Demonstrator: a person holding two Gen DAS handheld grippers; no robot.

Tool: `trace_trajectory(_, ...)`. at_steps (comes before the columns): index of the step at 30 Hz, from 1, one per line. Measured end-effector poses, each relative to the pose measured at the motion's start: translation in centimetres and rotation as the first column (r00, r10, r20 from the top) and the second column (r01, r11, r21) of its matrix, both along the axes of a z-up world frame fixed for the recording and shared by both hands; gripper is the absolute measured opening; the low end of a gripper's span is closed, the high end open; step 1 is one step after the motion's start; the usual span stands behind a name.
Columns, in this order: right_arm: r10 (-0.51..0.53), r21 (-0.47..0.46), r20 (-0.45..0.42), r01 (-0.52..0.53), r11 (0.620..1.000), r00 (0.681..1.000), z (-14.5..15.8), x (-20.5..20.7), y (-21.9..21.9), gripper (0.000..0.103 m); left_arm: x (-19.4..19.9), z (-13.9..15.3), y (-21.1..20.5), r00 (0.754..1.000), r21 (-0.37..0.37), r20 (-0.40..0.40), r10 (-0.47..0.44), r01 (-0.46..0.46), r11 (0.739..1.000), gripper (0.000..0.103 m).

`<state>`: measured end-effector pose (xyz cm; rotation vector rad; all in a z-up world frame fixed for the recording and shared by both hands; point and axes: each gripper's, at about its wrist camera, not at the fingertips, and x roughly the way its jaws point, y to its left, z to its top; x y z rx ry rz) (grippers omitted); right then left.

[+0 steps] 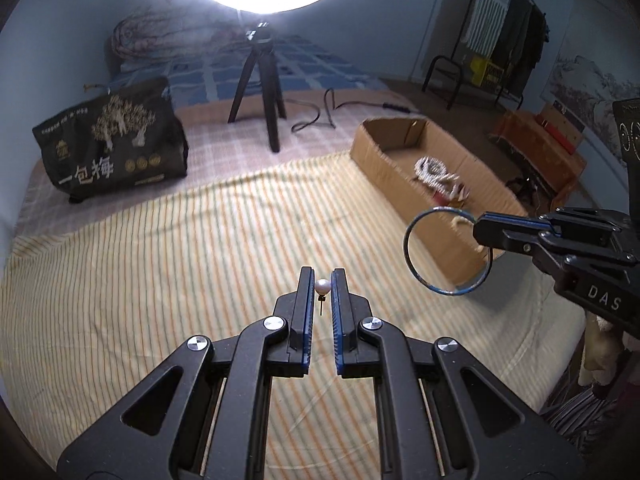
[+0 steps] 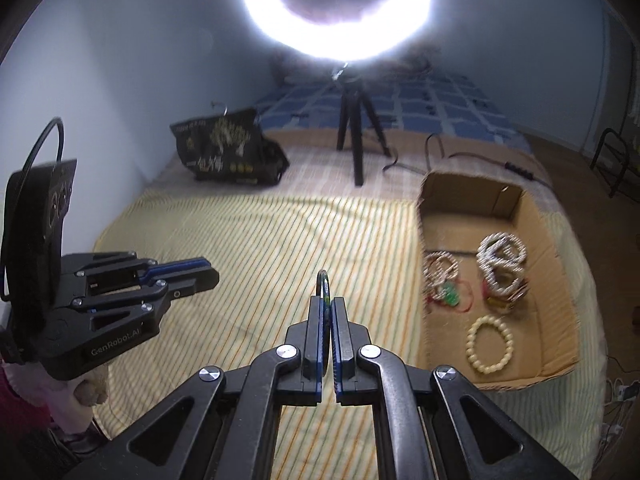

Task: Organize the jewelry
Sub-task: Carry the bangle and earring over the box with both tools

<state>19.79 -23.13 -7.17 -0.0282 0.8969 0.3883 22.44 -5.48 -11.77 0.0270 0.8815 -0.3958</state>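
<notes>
The left gripper (image 1: 322, 280) holds a pearl earring (image 1: 322, 288) between its narrow fingers, above the striped cloth (image 1: 160, 260). The right gripper (image 2: 329, 304) is closed on a thin bangle (image 2: 323, 280). The cardboard box (image 2: 436, 188) with bracelets lies at two o'clock.

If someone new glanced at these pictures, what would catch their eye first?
Probably the glaring ring light on its tripod at the back of the bed. Next, the left gripper pinching a pearl pin, and the right gripper holding a bangle near the box.
</notes>
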Motion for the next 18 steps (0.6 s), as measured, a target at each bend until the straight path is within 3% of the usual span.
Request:
trace_trajectory(8,-0.104,0.021,0.060,0.103,0.994,0.993,2.7,0.8,-4.7,0.001,0.2,2.1,-2.8,0.999,-0.043,0.040,-0.037,0.039,0.998,0.006)
trace_trajectory(18,-0.221,0.030,0.085,0.219,0.975,0.972,3.9,1.5,-10.3,0.001,0.8,3.0,-6.9,0.994,-0.069,0.067,-0.089,0.094,0.993,0.006)
